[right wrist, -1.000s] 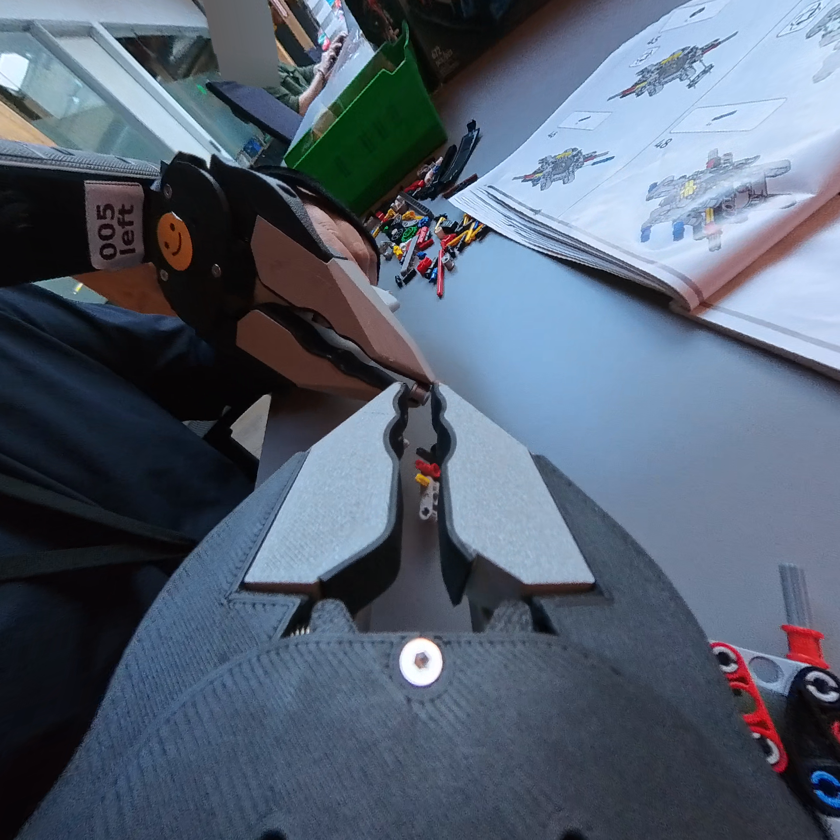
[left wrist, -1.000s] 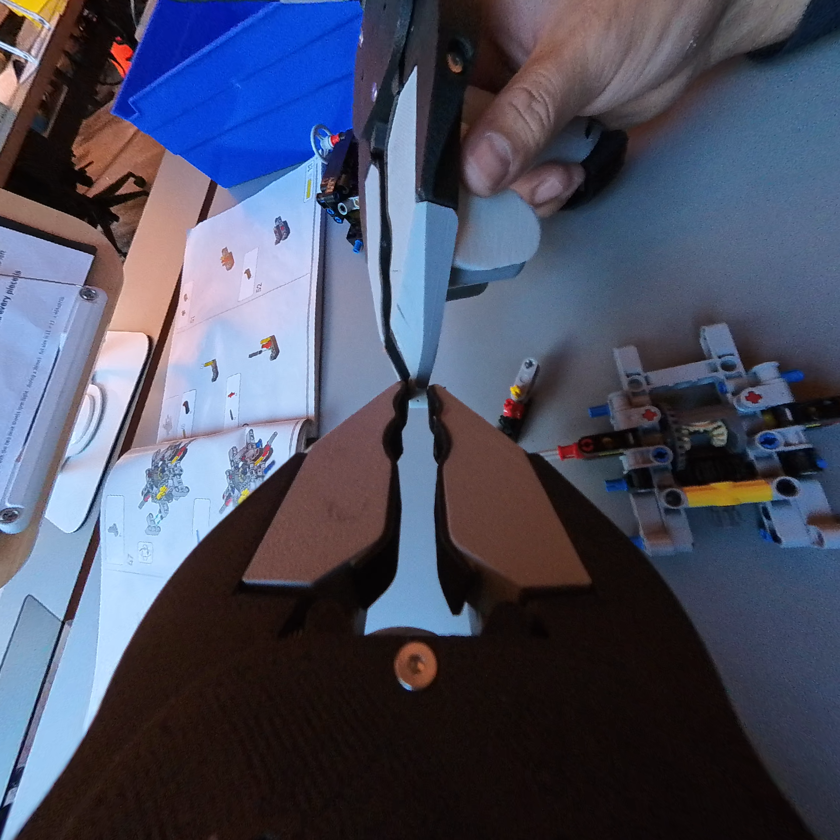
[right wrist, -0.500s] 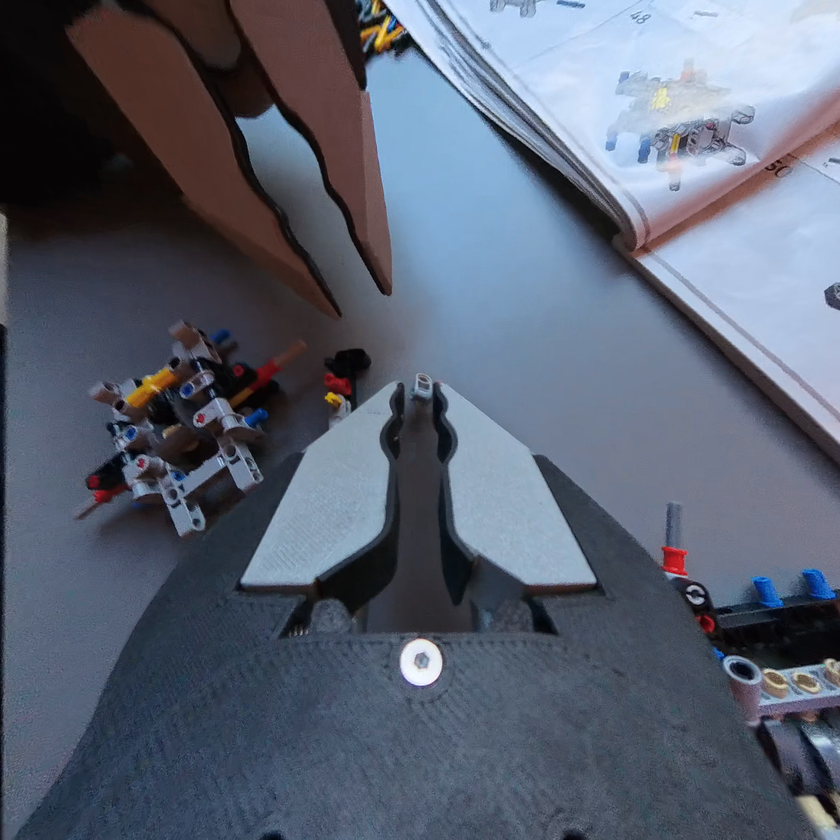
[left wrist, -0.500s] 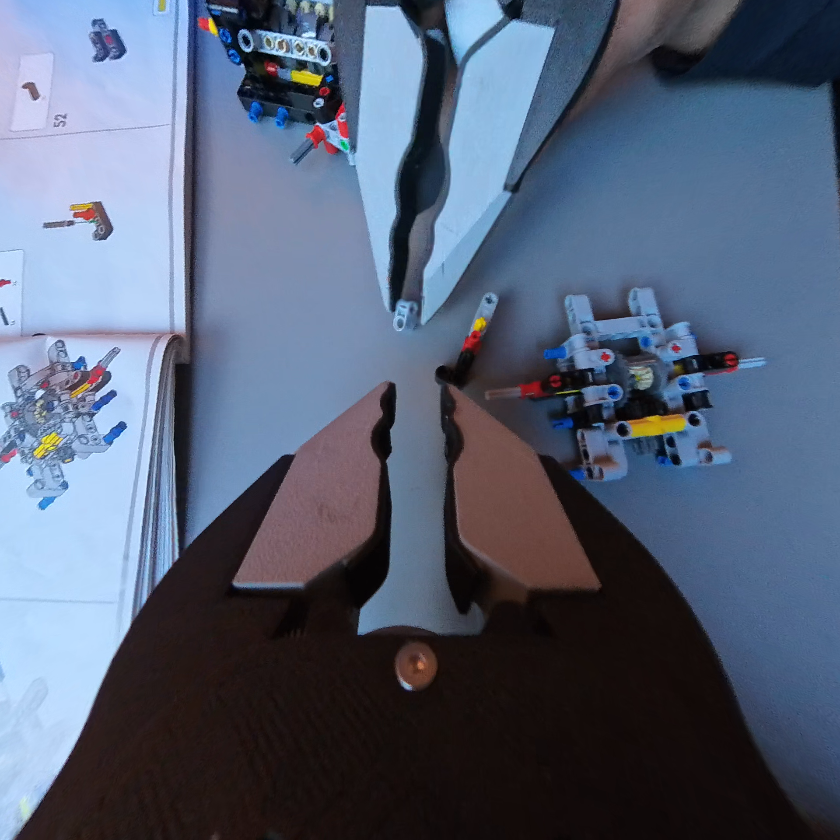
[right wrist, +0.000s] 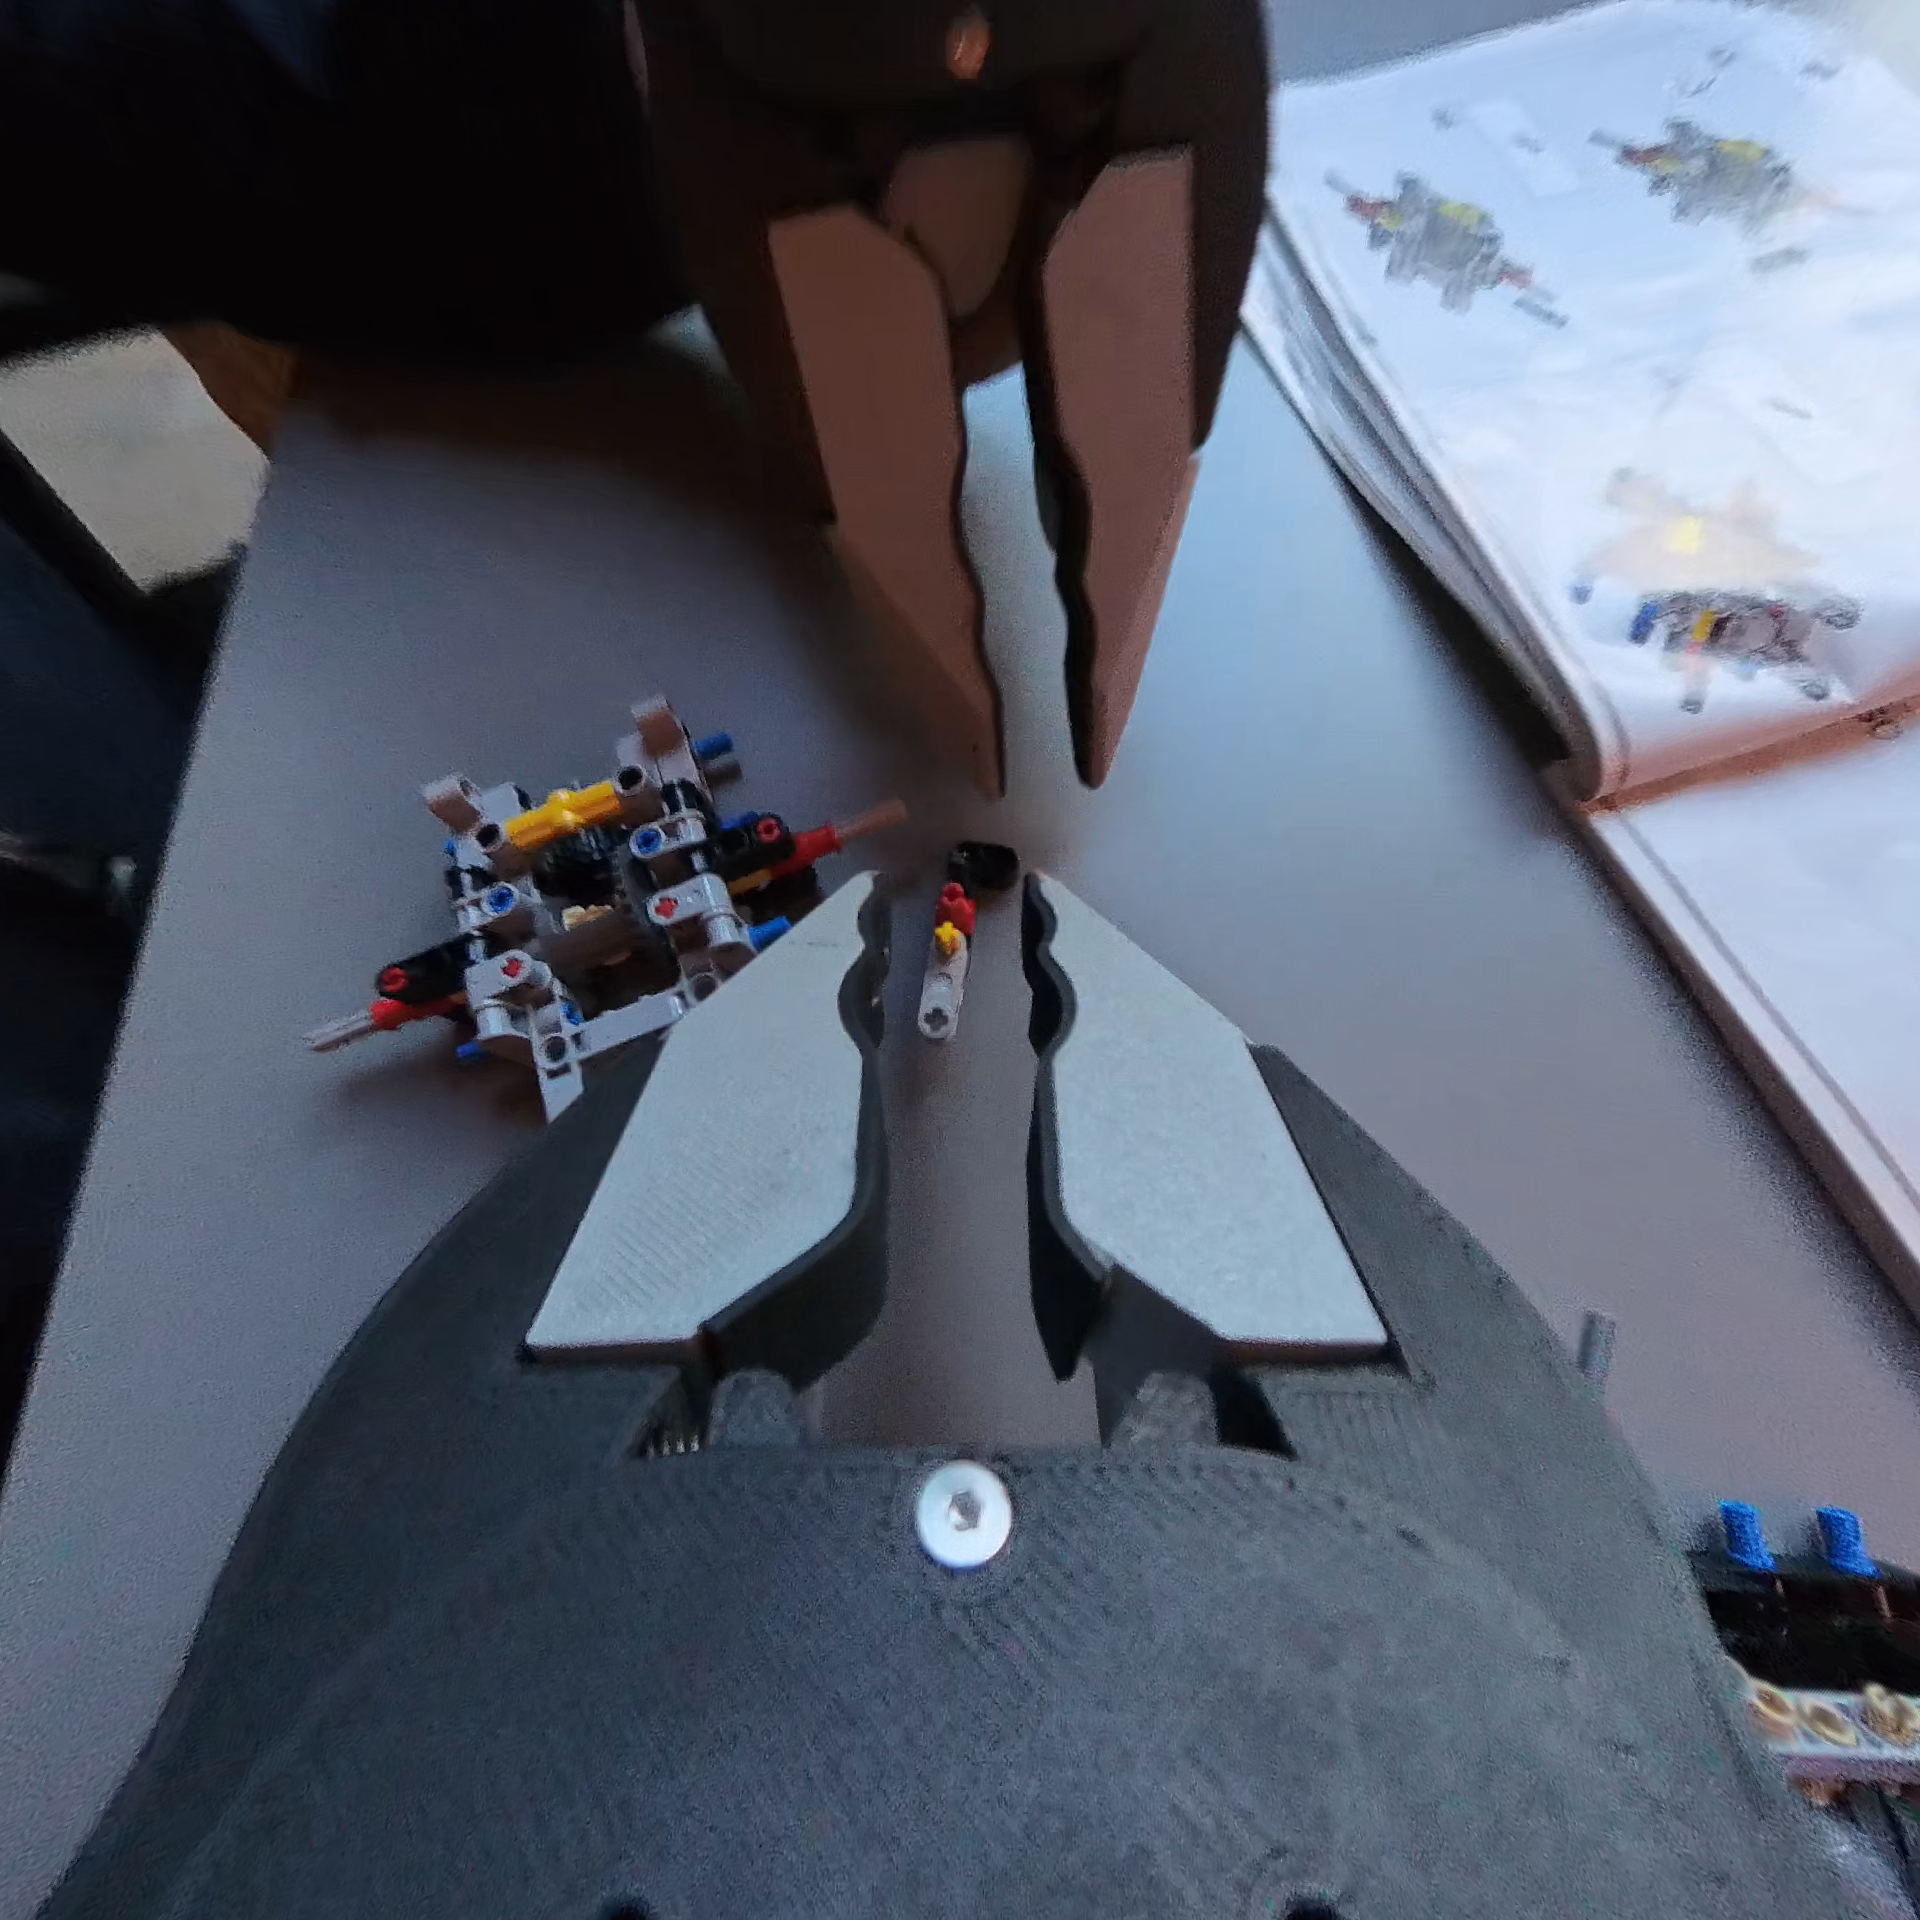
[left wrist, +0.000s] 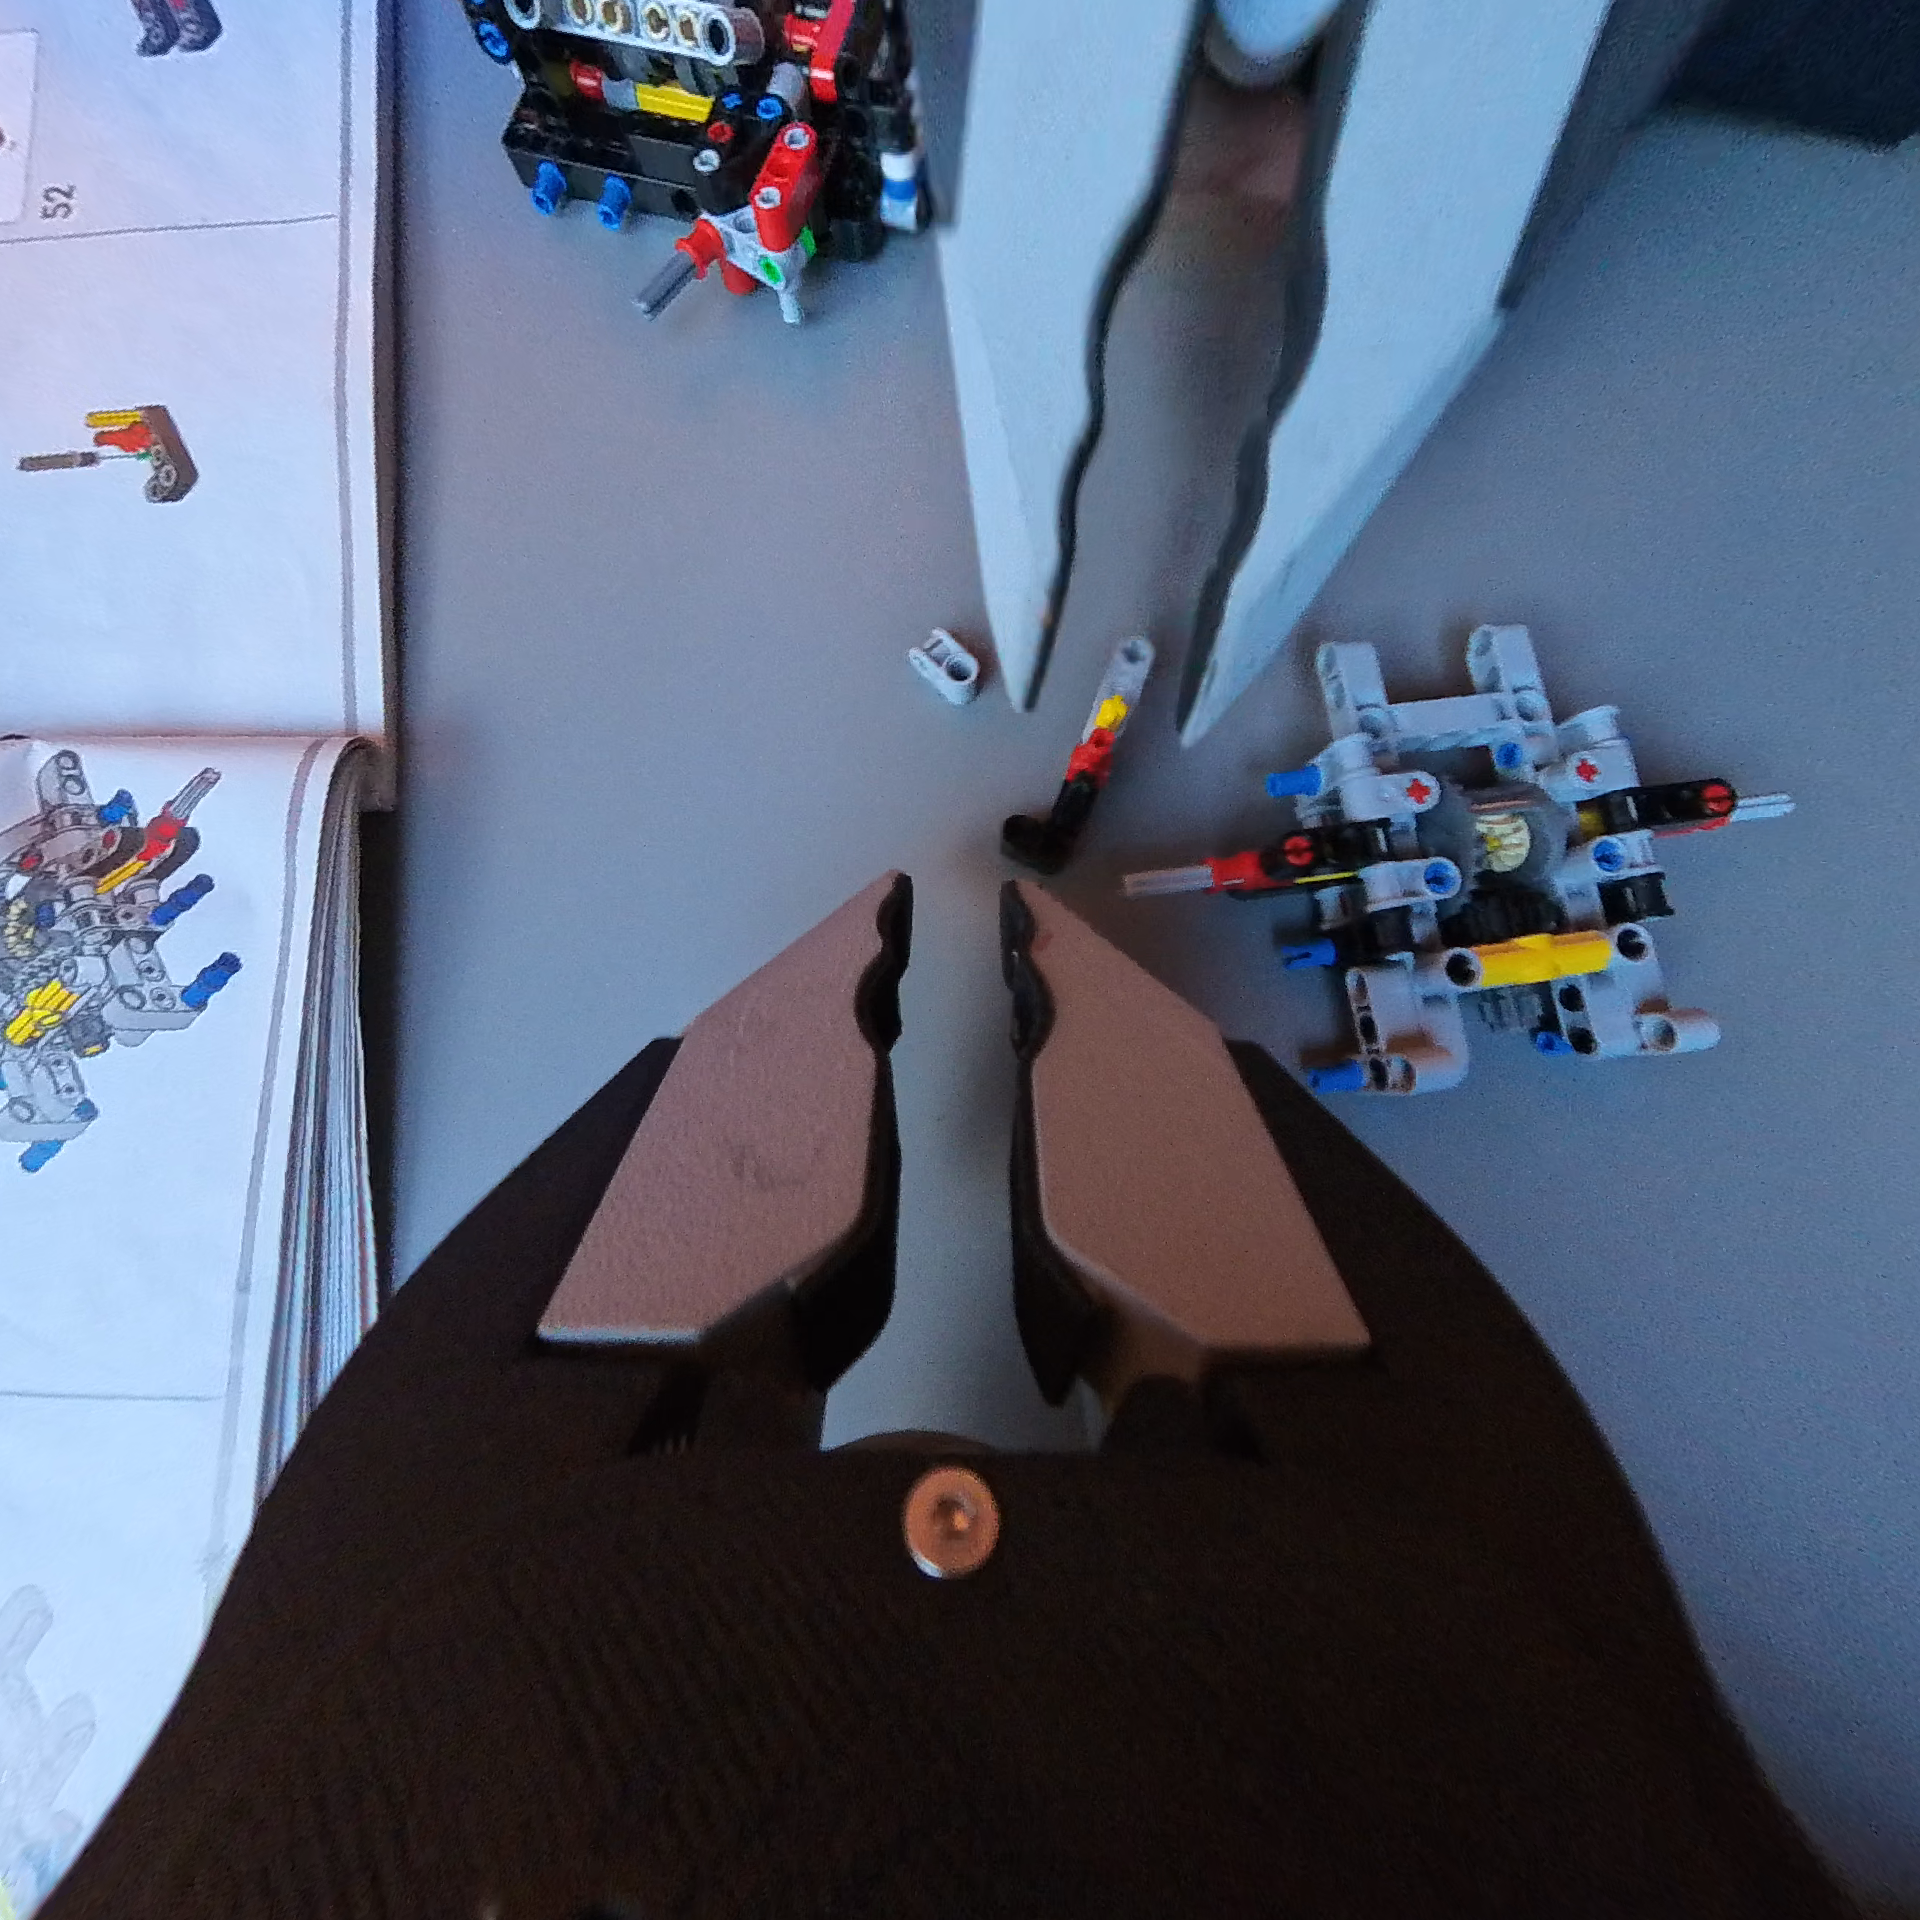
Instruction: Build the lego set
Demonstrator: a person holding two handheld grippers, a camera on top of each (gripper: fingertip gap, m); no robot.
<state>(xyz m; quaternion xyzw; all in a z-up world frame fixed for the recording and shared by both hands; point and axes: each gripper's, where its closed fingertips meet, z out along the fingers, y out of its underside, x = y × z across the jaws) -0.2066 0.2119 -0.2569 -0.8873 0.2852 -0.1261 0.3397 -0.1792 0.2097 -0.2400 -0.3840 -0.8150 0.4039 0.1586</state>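
Stick-shaped brick piece (right wrist: 948, 951), grey at one end, then yellow, red and a black elbow: flat on the grey table (left wrist: 644, 571), between the fingers of the right gripper (right wrist: 951, 883). Jaws apart there, with bare table showing on both sides of the stick, so no pad pressing on it and nothing clamped. Black elbow end just past the fingertips at 12 o'clock in the right wrist view.

Left gripper (left wrist: 954, 883) facing from the opposite side, jaws likewise apart and bare. In its own view, the stick (left wrist: 1091, 758) just beyond the tips at 1 o'clock, elbow end nearest, not touched. Right gripper (left wrist: 1107, 717) coming in from 12 o'clock and straddling the far grey end.

Outward from there, in the left wrist view:
- small loose grey connector (left wrist: 945, 665) on the table at 12 o'clock, just beside the right gripper's outer finger, apart from the stick;
- grey cross-shaped sub-assembly (left wrist: 1486, 883) with blue pins, red axles and a yellow bar at 3 o'clock, near the stick but not touching;
- larger black build (left wrist: 696, 114) at 11 o'clock, well apart;
- open instruction booklet (left wrist: 187, 623) along 9 o'clock.

In the right wrist view, sub-assembly (right wrist: 592, 904) at 9 o'clock, booklet (right wrist: 1610, 364) at 2 o'clock.
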